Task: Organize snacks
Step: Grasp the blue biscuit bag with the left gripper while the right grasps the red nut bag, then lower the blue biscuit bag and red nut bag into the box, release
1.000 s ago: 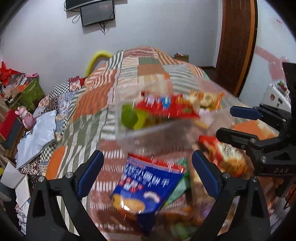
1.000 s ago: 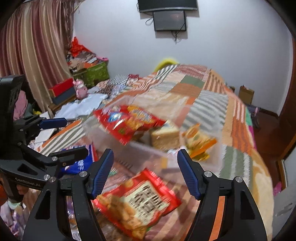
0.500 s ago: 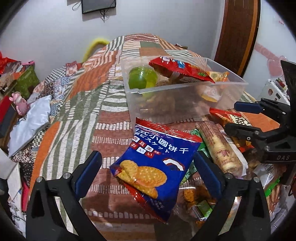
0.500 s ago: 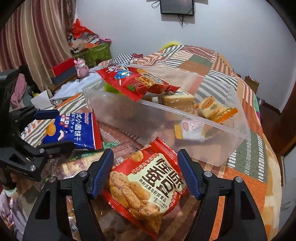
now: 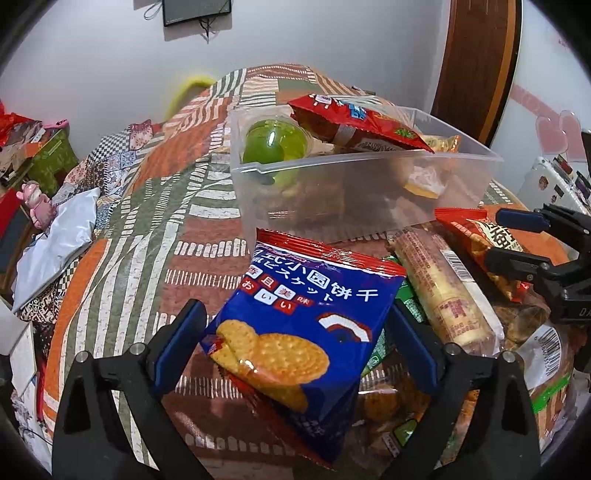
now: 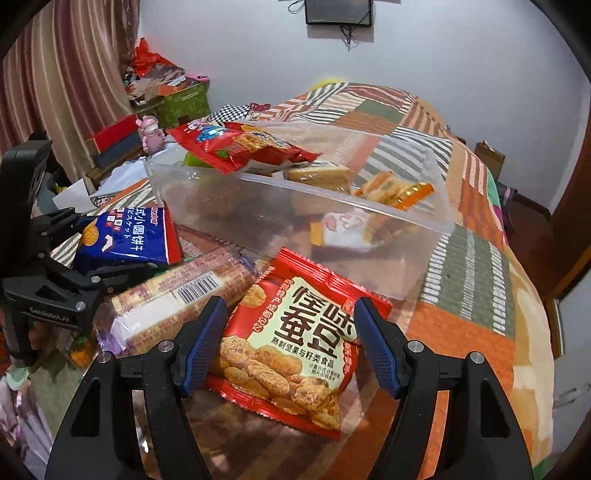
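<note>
- Left gripper [image 5: 295, 345]: jaws wide apart and closing. Blue biscuit packet [image 5: 303, 332] sits between them. The blue pads [image 5: 177, 343] flank its two edges; the left pad shows a sliver of gap, while the right pad is hidden behind the packet's edge. No firm pinch visible, so I read it as not yet gripped.
- Right gripper [image 6: 288, 345]: jaws part-way apart and steady, straddling a red bean-snack packet [image 6: 295, 347]. The pads [image 6: 201, 347] stand clear of its side edges, with no contact seen.
- Both packets lie on a heap of loose snacks on the bed's patchwork quilt [image 5: 140, 221].
- Between the two grippers, to the right of the left jaws and the left of the right jaws, lies a long biscuit roll [image 6: 177, 299] in clear wrap, barcode up.
- Beyond both sets of jaws is a clear plastic bin [image 6: 258, 206], just past the far ends of the two packets. It holds a red snack bag [image 6: 240, 146] propped across its rim, a green jelly cup [image 5: 277, 142], a wrapped cake slice [image 6: 321, 175] and some orange wrapped sweets [image 6: 399, 190].
- More wrapped snacks are under and to the right of the left jaws; their labels are too blurred to read.
- Far beyond the jaws: a white wall and a dark screen [image 6: 338, 11] mounted high.
</note>
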Demonstrator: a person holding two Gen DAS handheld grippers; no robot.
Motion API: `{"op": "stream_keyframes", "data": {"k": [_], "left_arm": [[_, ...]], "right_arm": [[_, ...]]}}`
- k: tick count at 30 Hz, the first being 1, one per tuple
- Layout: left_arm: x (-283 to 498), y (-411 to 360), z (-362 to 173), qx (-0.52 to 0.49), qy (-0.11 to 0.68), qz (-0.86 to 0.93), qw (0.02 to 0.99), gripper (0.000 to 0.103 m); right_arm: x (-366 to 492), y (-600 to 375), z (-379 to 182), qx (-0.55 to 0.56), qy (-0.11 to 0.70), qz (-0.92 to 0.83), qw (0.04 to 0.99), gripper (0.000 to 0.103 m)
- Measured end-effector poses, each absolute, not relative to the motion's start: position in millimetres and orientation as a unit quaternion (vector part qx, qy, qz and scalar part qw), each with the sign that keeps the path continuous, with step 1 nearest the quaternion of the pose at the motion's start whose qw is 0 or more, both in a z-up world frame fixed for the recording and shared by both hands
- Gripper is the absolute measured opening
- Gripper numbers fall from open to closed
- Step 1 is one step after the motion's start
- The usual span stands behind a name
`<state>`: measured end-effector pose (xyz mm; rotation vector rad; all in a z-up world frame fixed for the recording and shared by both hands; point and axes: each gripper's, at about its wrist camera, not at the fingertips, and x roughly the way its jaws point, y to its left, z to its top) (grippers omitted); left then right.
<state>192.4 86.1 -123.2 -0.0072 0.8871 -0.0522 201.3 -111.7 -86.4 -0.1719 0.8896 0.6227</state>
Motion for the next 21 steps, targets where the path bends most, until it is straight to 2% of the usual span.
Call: {"op": "stream_keyframes", "data": {"k": [2,4,12,13,21], "left_arm": [[189,88,-123,-0.012,0.426,-0.025,0.904,0.091],[187,89,-123,-0.021,0.426,-0.031,0.904,0.082],[174,85,-117,-0.021,0.415,-0.032,0.909,0.061],[173,85,-116,-0.024,0.414,-0.033,0.909,0.06],[160,82,-103,-0.019,0.396,-0.033,0.917,0.058]], "right_arm": [[199,-116,-88,-0.075,0.425,0.292,0.853,0.071],[198,-120,-90,-0.068,0.431,0.289,0.852,0.074],[204,-132,-99,-0.04,0.456,0.28,0.844,0.074],[204,-132,-99,-0.041,0.454,0.279,0.845,0.07],[199,-135,-96,-0.038,0.441,0.278,0.852,0.066]]}}
